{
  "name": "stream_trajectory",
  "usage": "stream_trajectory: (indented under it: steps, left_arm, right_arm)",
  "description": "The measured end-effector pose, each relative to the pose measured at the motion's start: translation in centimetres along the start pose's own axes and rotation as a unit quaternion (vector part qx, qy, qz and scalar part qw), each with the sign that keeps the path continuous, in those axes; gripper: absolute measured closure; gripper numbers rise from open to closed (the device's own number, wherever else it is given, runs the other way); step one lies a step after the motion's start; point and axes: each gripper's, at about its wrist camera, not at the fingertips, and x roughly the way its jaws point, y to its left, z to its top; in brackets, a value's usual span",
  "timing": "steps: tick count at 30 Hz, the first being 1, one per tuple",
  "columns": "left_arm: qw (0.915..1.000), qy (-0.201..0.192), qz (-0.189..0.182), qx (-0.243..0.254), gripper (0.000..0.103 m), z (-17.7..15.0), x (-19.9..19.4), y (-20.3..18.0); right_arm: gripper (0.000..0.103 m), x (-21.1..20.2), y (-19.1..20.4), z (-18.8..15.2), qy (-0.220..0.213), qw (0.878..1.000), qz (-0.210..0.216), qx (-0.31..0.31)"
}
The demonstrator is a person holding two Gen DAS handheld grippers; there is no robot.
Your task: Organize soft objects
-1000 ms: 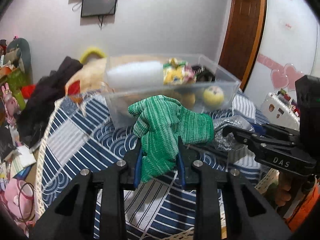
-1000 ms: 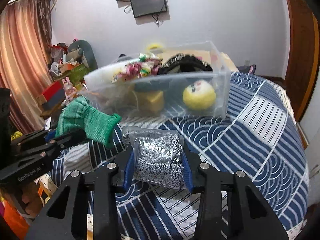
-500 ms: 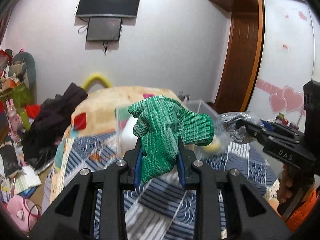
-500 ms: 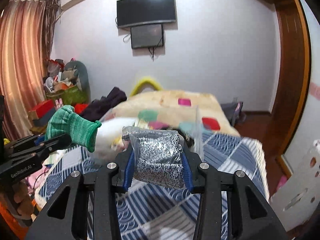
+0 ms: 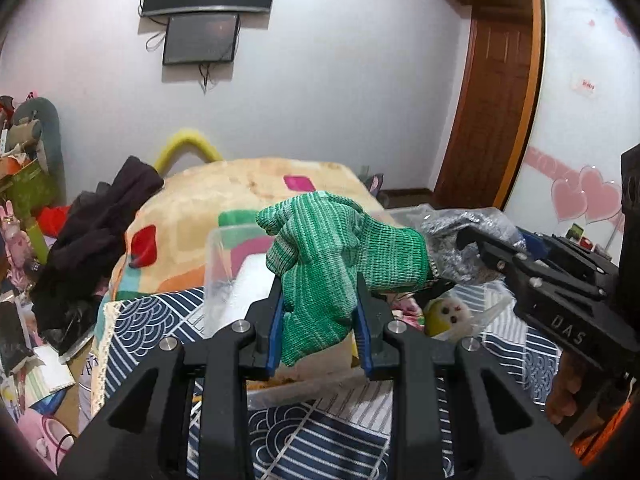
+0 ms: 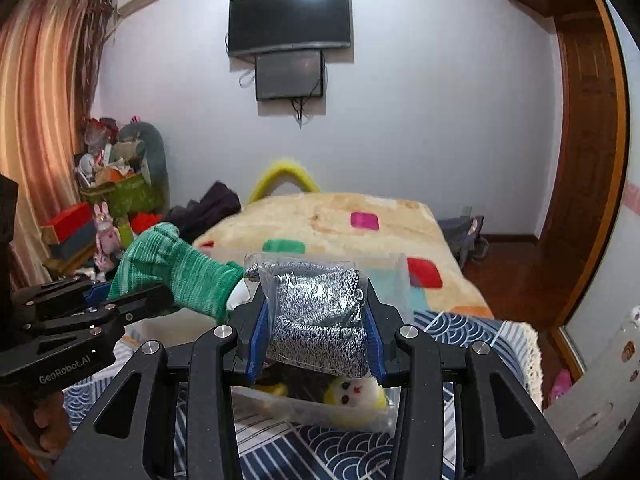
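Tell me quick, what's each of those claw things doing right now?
Left gripper: closed, holding the green knitted cloth.
Right gripper: closed, holding the bagged grey speckled fabric.

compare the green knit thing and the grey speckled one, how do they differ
The green knit cloth is bare and striped in greens; the grey speckled cloth is black-and-white flecked and sealed in a clear plastic bag. The green one flops loosely over to one side; the grey one sits folded in a compact block. The left gripper pinches the green one, the right gripper the grey. Both hang above the clear bin.
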Motion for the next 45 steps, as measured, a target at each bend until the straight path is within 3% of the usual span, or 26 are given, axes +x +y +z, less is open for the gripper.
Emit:
stream_trajectory:
  steps: [7, 10, 12, 17, 24, 28, 35, 40, 45]
  left_arm:
    - [0.9994, 0.035, 0.005, 0.001, 0.071, -0.6, 3.1, -0.1]
    - [0.9993, 0.036, -0.002, -0.001, 0.054, -0.8, 3.1, -0.2]
    - [0.9995, 0.032, -0.003, 0.000, 0.043, -0.9, 2.8, -0.4]
    - [0.9997, 0.023, 0.004, 0.011, 0.039, -1.1, 1.6, -0.9]
    - [0.9998, -0.012, -0.014, -0.002, 0.033, -0.7, -2.5, -0.6]
    - [0.9991, -0.040, -0.013, 0.000, 0.032, -0.4, -5.3, -0.8]
    - [0.9955, -0.093, -0.005, 0.012, 0.023, -0.7, -10.6, -1.6]
    - [0.9908, -0.131, 0.013, 0.033, 0.014, -1.6, -13.8, -2.9]
    - [0.9879, -0.150, 0.004, 0.039, 0.007, -2.0, -16.1, -3.9]
  right_arm:
    - [0.065, 3.3, -0.4, -1.8, 0.056, 0.998, -0.006, 0.003]
    - [0.061, 3.5, -0.7, -2.1, 0.067, 0.998, -0.009, 0.003]
    - [0.054, 3.2, -0.9, -2.1, 0.072, 0.997, -0.002, 0.007]
    - [0.033, 2.3, -1.1, -1.6, 0.068, 0.998, 0.000, 0.004]
    - [0.020, -1.2, -0.8, -0.4, 0.023, 1.000, 0.005, -0.002]
    - [0.018, -3.7, -0.7, 0.5, -0.007, 1.000, 0.009, 0.000]
    - [0.001, -7.6, -0.4, 0.8, -0.062, 0.998, 0.008, 0.005]
    - [0.000, -10.1, 0.3, 0.8, -0.095, 0.995, 0.008, 0.005]
    - [0.000, -11.8, 1.3, 0.9, -0.119, 0.993, 0.001, -0.004]
